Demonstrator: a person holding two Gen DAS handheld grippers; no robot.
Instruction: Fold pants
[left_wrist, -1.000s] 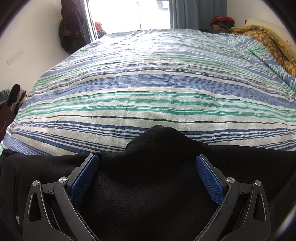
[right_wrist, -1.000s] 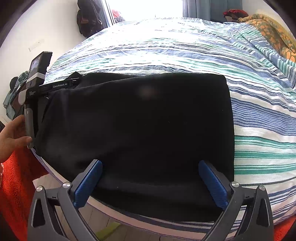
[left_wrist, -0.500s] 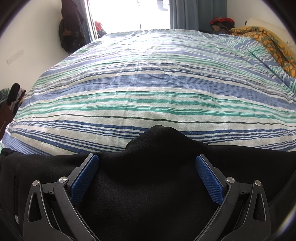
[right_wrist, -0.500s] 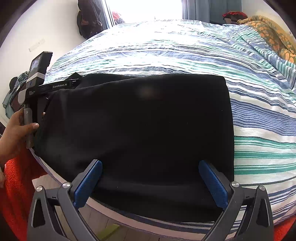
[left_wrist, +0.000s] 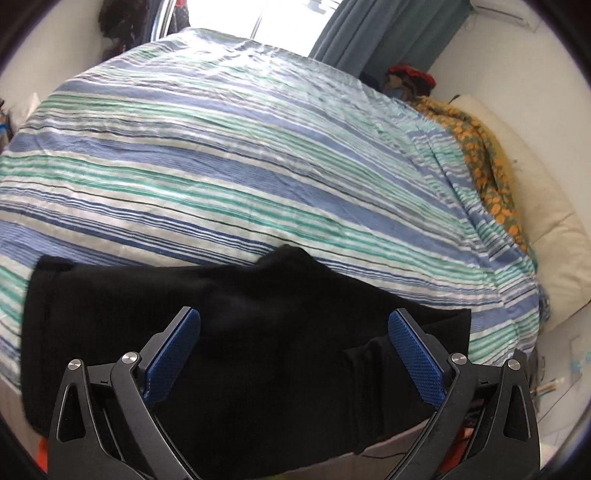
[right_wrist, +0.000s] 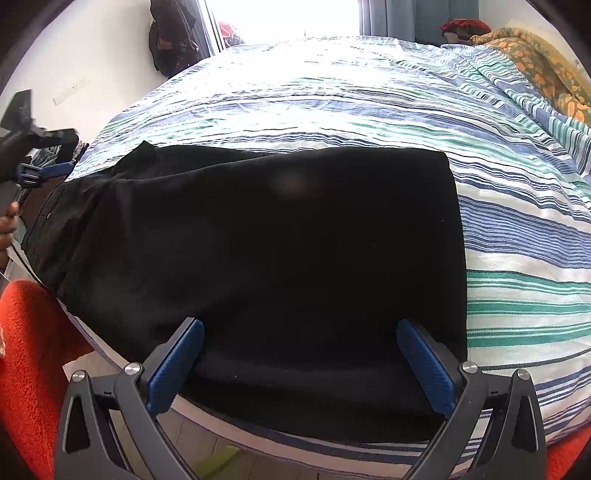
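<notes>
A: At the near edge of the striped bed (right_wrist: 369, 110), the black pants (right_wrist: 277, 258) lie flat; the left gripper (left_wrist: 293, 354) is released above them.

B: The right gripper (right_wrist: 299, 363) is also spread, empty. The cloth looks soft and light; I would pinch the edge at 3 o'clock.

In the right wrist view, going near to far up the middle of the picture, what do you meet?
Right tongs, open, then black pants, then striped bedcover, then the bright window.
</notes>
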